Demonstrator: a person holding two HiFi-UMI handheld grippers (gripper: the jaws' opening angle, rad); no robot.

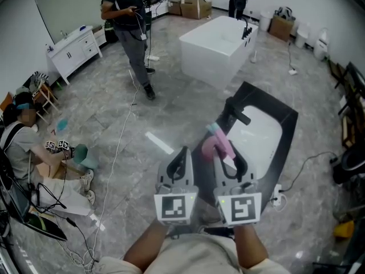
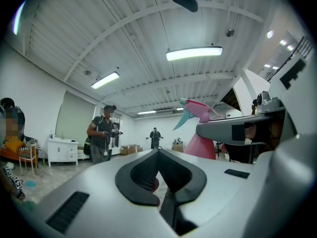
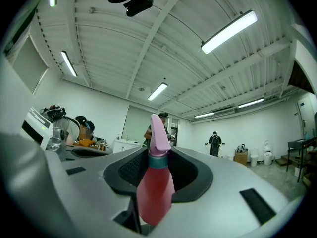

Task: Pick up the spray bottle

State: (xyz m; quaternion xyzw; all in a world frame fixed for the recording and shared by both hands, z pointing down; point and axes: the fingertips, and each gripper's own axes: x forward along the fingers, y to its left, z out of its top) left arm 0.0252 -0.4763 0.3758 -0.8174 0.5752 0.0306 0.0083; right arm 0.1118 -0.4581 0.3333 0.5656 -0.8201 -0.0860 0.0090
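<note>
My right gripper [image 1: 227, 154] is shut on the pink spray bottle [image 1: 218, 145], which hangs in the air in front of the black counter. In the right gripper view the spray bottle [image 3: 155, 187] stands upright between the pads of the right gripper [image 3: 157, 158], its pink head and teal collar rising above them. The left gripper [image 1: 182, 154] hangs beside it on the left, shut, with nothing in it. In the left gripper view the pads of the left gripper [image 2: 159, 157] meet, and the spray bottle [image 2: 200, 135] shows to the right with its teal trigger.
A black counter with a white basin [image 1: 258, 131] and a black tap lies ahead. A white bathtub [image 1: 219, 43] stands farther back. One person [image 1: 134, 27] stands on the grey floor, and another [image 1: 20, 144] sits at the left. Cables trail across the floor. A white cabinet [image 1: 72, 50] lines the left wall.
</note>
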